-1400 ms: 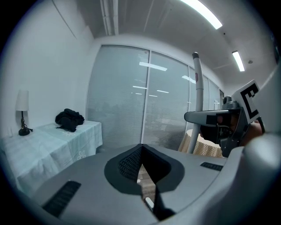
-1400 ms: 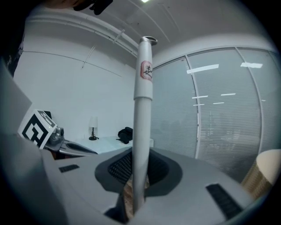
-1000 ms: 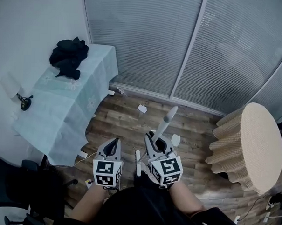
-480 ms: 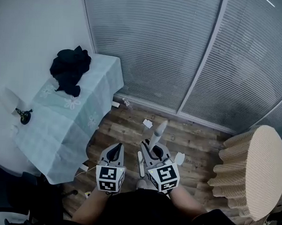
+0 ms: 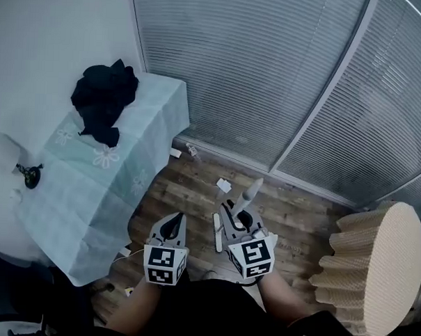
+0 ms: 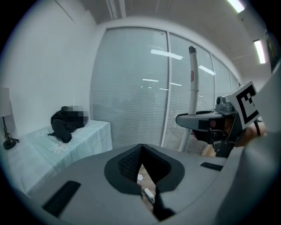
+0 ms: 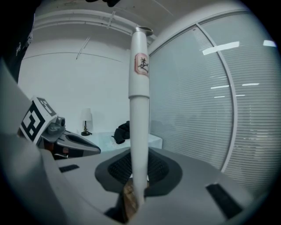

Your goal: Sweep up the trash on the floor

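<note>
Two grippers sat low in the head view, just in front of the person's dark clothing. The left gripper (image 5: pixel 172 225) had its jaws drawn together with nothing between them, and only a thin wedge of floor showed through the recess behind the tips. Just beside it, the right gripper (image 7: pixel 139 176) was clamped on the white broom handle (image 7: pixel 139 110), which rose upright between its pads and carried a small red-printed label near the top. A short white bar (image 5: pixel 217 232) lay on the boards next to that gripper; what it was could not be told.

Farther out on the wooden floor (image 5: pixel 299 216), a white paper scrap (image 5: pixel 224 185) lay ahead of the handle. More small bits (image 5: pixel 192 151) rested near the foot of the blinds (image 5: pixel 270 76). To the left stood a table with a pale green cloth (image 5: pixel 120 160), a black garment (image 5: pixel 102 100) heaped on its far end. At the right edge stood a round honeycomb-paper stool (image 5: pixel 390 269).
</note>
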Tool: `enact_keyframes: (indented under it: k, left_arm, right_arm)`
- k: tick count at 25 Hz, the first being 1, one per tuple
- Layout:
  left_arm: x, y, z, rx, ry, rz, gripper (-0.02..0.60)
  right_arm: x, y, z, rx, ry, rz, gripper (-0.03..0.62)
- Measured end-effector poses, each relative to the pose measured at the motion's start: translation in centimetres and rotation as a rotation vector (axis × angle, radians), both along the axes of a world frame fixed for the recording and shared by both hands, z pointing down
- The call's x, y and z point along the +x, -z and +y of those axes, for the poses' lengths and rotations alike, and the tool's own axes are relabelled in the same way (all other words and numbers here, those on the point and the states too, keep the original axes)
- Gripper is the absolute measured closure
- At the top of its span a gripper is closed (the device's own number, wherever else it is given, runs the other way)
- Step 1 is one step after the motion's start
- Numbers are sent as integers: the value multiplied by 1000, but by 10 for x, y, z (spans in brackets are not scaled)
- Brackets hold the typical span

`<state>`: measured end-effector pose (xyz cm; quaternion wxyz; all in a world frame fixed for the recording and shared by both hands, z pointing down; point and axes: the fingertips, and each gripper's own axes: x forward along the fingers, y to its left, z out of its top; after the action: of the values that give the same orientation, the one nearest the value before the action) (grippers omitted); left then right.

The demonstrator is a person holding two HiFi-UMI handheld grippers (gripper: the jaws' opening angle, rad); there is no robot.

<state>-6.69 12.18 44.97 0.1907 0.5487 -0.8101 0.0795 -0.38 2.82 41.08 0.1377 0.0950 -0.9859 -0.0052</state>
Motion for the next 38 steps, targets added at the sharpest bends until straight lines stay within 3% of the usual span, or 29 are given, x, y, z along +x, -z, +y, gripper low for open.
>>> enact_keyframes:
  k: [4, 9, 16, 19, 24, 30, 38]
  left_arm:
    - [-55, -6, -27, 28, -51, -4, 589]
    - [-133, 3, -67, 25, -154, -70, 589]
    - [-228, -4, -81, 36, -181, 10, 589]
    - [-251, -14, -84, 29, -201, 56, 589]
    - [-283, -24, -93, 15, -251, 71, 589]
    - [-321, -25, -109, 15, -241, 67, 589]
    - [-369, -40, -155, -23, -201, 67, 589]
  right_arm:
    - [-45, -7, -19, 15, -42, -3, 531]
    - [-101, -16, -46, 0, -128, 42, 531]
    - [-167, -26, -63, -7, -218, 102, 531]
    - [-193, -30, -70, -4, -240, 117, 531]
    - [-240, -37, -79, 5, -260, 124, 531]
    - [-293, -51, -108, 60, -254, 108, 531]
    - [-364, -99, -164, 40, -118, 181, 531]
